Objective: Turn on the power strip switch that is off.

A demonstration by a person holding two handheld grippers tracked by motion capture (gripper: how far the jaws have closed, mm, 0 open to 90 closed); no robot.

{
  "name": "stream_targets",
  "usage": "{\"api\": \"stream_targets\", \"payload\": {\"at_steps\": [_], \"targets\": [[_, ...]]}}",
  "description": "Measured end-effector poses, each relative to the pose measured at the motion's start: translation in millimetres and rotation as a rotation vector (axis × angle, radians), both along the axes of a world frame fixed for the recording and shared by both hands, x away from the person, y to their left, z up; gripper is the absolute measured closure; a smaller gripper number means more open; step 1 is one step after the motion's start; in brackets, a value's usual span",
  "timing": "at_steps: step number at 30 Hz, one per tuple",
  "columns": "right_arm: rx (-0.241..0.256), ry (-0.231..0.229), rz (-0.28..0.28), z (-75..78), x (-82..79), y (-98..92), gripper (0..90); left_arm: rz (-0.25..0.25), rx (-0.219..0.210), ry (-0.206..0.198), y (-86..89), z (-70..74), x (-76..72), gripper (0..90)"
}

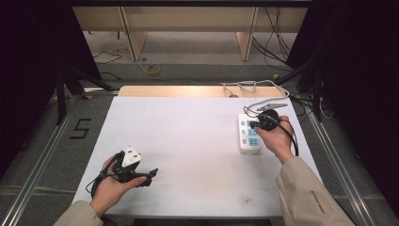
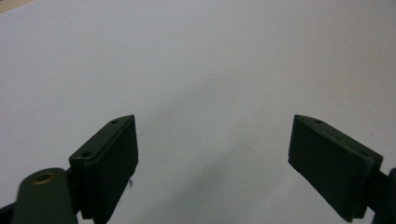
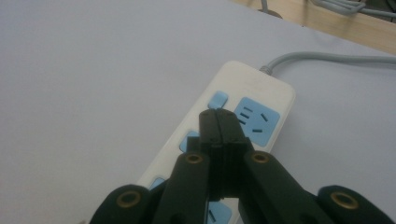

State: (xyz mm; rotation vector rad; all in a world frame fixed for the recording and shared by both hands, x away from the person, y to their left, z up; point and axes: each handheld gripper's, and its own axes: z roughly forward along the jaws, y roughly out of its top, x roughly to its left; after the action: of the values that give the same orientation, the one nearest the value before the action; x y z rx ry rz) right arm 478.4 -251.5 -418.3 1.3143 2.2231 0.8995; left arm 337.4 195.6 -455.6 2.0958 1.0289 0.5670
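A white power strip (image 1: 248, 134) with blue sockets lies on the right side of the white table (image 1: 188, 141). Its grey cable (image 3: 327, 58) runs off toward the back edge. My right gripper (image 1: 255, 125) hovers over the strip's far end, held from behind by a hand. In the right gripper view the jaws are pressed together, and the right gripper (image 3: 217, 114) has its tips right at a small blue switch (image 3: 218, 99), beside a blue socket (image 3: 257, 119). Whether they touch it is unclear. My left gripper (image 1: 149, 177) is at the table's front left. In its own view the left gripper (image 2: 215, 123) stands wide open over bare table.
A wooden strip (image 1: 188, 91) borders the table's back edge, with loose grey cables (image 1: 244, 86) lying on it. Metal rails run along the floor on both sides, and a black "5" (image 1: 80, 128) is marked on the floor to the left.
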Motion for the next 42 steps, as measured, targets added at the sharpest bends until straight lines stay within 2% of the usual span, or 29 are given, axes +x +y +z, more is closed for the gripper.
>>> {"api": "stream_targets", "payload": {"at_steps": [42], "targets": [[-0.018, 0.021, -0.013, 5.4, 18.4, 2.1, 90.0, -0.004, 0.004, 0.001, -0.1, 0.1, 0.0, 15.5]]}}
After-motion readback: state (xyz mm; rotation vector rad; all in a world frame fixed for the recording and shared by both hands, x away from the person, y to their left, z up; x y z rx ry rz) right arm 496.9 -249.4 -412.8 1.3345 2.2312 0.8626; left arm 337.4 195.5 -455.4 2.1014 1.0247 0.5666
